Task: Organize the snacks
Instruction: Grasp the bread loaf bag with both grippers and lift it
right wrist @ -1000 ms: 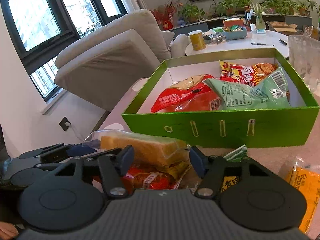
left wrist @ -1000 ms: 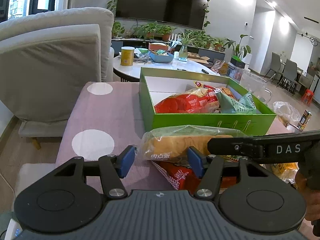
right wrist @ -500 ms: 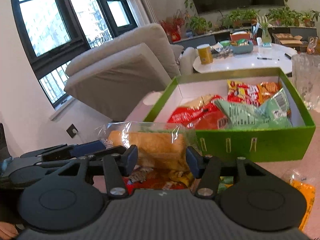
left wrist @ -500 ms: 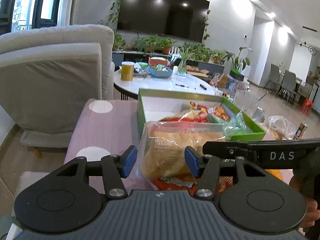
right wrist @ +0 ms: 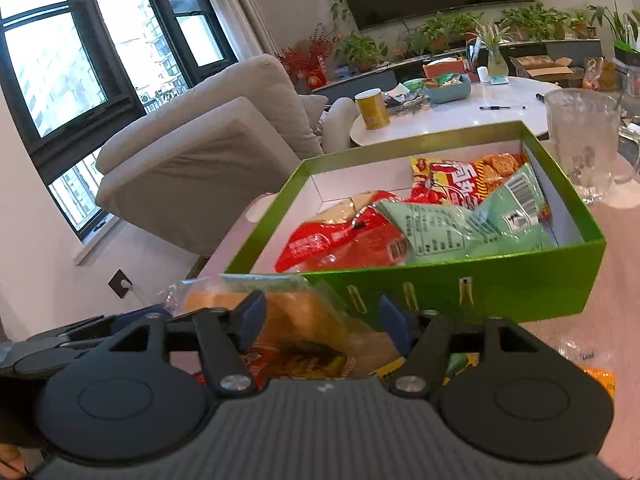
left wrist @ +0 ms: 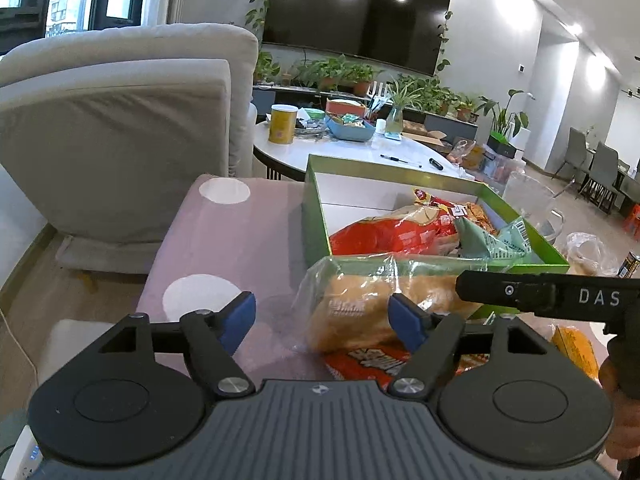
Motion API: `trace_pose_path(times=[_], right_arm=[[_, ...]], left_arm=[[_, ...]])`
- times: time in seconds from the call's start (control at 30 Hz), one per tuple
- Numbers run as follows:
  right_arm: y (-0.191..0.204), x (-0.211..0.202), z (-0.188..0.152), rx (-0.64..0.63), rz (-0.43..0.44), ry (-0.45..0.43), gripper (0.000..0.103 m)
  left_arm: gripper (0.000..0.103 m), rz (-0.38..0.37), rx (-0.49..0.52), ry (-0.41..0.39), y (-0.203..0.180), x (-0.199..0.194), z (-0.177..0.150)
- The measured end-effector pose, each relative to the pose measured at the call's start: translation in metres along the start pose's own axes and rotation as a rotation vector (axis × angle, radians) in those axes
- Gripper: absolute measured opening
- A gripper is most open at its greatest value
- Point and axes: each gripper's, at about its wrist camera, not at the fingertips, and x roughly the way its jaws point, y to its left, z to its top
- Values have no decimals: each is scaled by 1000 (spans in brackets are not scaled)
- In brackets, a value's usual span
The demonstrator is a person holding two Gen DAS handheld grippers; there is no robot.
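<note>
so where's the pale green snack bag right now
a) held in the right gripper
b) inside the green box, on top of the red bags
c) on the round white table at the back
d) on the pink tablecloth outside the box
b: the pale green bag lies inside the green box, resting partly over the red bags, as the right wrist view shows.

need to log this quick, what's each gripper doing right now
left gripper: jaws opening, one pad at the bagged bread, the other clear of it.
right gripper: bread between its jaws; grip cannot be told.
</note>
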Motion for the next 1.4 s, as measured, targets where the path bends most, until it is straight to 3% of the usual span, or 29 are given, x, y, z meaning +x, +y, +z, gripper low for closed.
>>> trace_pose_path(times=[0.23,0.33,0.5,0.7,0.83,1.23,1.27,1.4], right_arm=[[5,-11,-11,-117,68,-33,67],[12,-5,-13,-170,45,-12,67],[15,-2,-17,-209,55,6,67],[14,4,-25,-304,7,75,67],[11,11,-21,-267,-1,85,67],[9,16,-6,-179,22,-9,66],[7,17,-5,-163,30,-5,66],[8,17,-5,-155,42,-3,66]], left_arm=[[75,-34,84,-15,1,-9,-15],[75,-2,96,9,0,-1,-16],[74,-14,126,8,-1,-2,-19],[74,-20,173,21,-3,-3,-22],[73,-17,186,23,-5,-2,-25],[72,12,194,14,-5,23,-11],[70,8,185,14,-4,25,-9],[47,-42,83,64,5,35,-4]])
